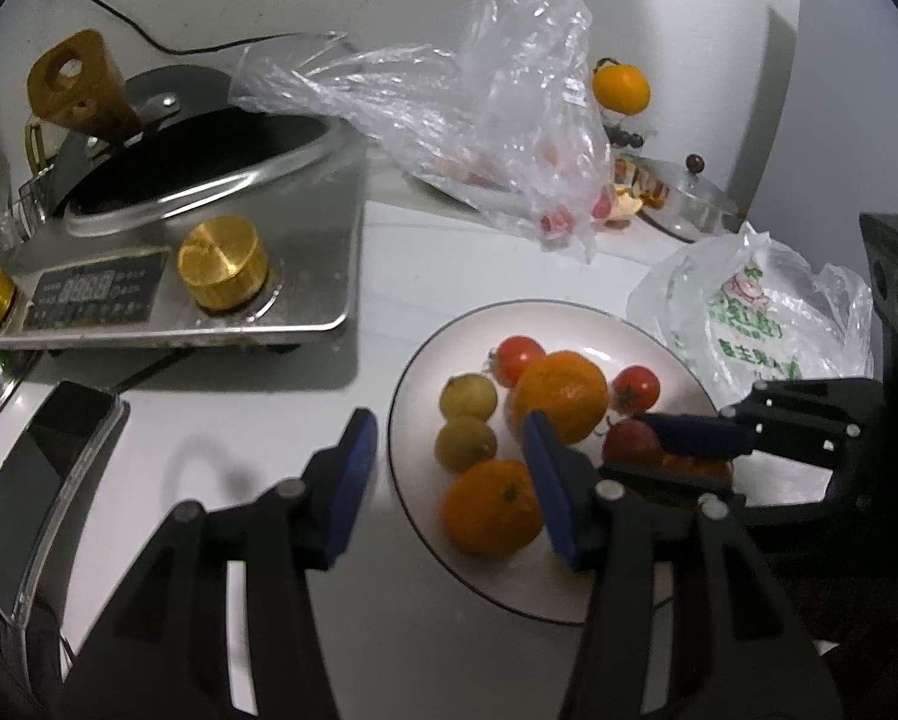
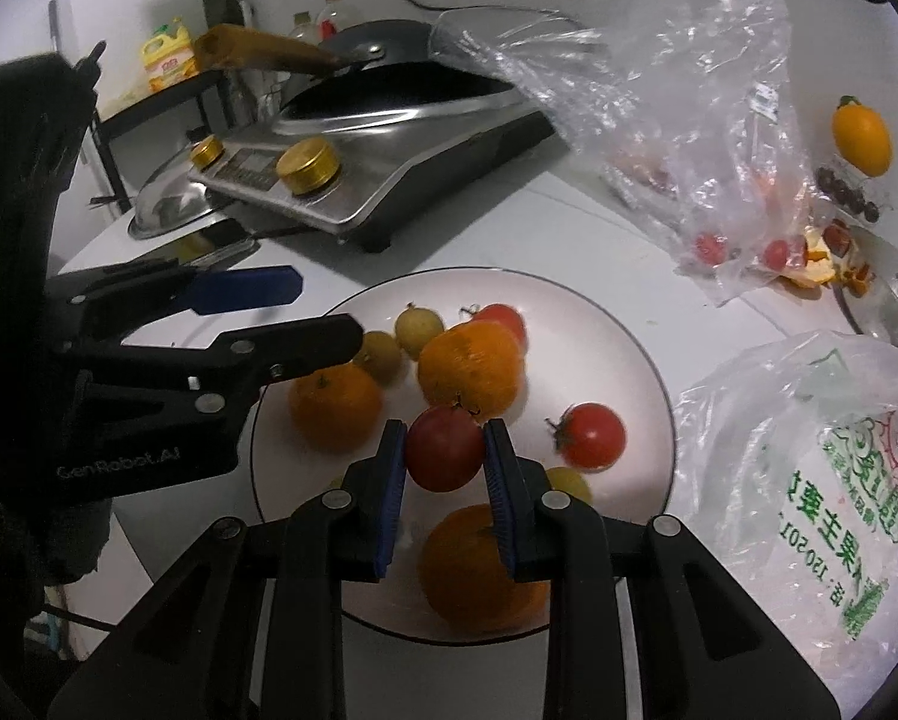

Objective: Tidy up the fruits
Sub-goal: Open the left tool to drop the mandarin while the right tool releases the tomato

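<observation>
Right gripper point(image 2: 443, 456) clamps a dark red tomato point(image 2: 444, 449) above the white round plate point(image 2: 641, 360), presumably for sorting; left gripper point(image 1: 443, 480) hangs part-open, empty.

White counter point(image 1: 449, 264): plate point(image 1: 677, 348), cooker point(image 1: 305, 276), bags point(image 1: 509, 120)

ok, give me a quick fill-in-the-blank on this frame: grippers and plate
1. The right gripper is shut on a ____.
2. The left gripper holds ____.
3. The loose fruit lies on a white ____.
4. Two small ____ fruits sit side by side near the oranges.

Missing words: tomato; nothing; plate; green
</observation>
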A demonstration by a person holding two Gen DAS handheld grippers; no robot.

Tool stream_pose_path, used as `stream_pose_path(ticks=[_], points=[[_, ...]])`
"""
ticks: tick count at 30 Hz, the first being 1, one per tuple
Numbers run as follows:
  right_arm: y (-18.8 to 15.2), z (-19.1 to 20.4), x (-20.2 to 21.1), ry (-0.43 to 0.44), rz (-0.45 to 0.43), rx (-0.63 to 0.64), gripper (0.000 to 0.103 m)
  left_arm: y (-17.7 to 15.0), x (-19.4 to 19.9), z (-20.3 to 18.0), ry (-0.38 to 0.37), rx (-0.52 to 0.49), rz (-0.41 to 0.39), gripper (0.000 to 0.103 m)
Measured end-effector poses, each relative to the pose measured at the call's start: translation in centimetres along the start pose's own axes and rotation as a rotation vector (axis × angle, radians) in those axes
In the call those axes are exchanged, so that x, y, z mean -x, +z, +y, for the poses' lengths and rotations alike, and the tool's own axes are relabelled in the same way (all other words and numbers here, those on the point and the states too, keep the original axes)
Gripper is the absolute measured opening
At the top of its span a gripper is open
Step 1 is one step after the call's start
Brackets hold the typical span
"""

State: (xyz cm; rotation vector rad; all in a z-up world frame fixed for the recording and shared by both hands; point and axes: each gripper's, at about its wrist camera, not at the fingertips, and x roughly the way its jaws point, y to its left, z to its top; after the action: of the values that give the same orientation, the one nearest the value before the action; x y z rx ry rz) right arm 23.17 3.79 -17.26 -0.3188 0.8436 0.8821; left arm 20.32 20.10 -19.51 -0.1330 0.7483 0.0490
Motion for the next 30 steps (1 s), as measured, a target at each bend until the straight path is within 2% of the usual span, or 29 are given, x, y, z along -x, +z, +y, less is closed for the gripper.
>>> stream_pose_path(ticks=[12, 19, 30], points=[[0.1, 0.2, -0.2, 0.007, 0.018, 0.015, 0.027, -0.3, 0.2, -0.3, -0.009, -0.006, 0.002, 0.052], [0.4, 1.2, -0.9, -0.059, 0.067, 0.079, 0.027, -0.5, 0.4, -0.4, -0.002, -0.017, 0.003, 0.052], [0.4, 0.8, -0.5, -0.064, 0.051, 0.050, 0.028, -0.6, 1.1, -0.8, 0.005, -0.024, -0.007, 0.052]])
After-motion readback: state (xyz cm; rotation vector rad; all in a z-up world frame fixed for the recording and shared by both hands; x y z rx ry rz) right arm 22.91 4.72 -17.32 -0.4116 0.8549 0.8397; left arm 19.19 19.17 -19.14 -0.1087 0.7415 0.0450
